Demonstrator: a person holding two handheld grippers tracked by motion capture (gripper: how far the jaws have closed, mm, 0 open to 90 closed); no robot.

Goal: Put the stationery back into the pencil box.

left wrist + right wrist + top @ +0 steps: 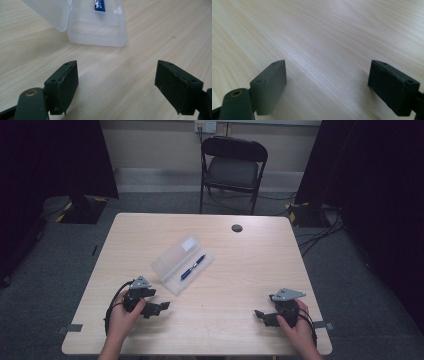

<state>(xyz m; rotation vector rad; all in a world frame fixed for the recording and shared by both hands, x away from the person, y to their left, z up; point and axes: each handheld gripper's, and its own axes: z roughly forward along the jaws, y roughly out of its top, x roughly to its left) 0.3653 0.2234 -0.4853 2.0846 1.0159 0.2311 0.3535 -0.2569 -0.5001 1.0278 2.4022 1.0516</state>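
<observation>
A clear plastic case (181,264) lies open in the middle of the wooden table (250,270), lid folded back to its left. A blue pen (192,267) rests inside it. My left gripper (159,308) sits on the table just short of the case's near end, held in a hand, and it is open with nothing between its fingers. In the left gripper view the case (96,27) lies ahead of the open jaws, the pen's (100,5) blue end showing at the top. My right gripper (263,316) rests near the front right, open over bare wood (324,50).
A small dark round grommet (237,228) is set in the table's far side. A black folding chair (233,167) stands behind the table. Cables (320,227) run on the floor at the right. Black curtains hang on both sides.
</observation>
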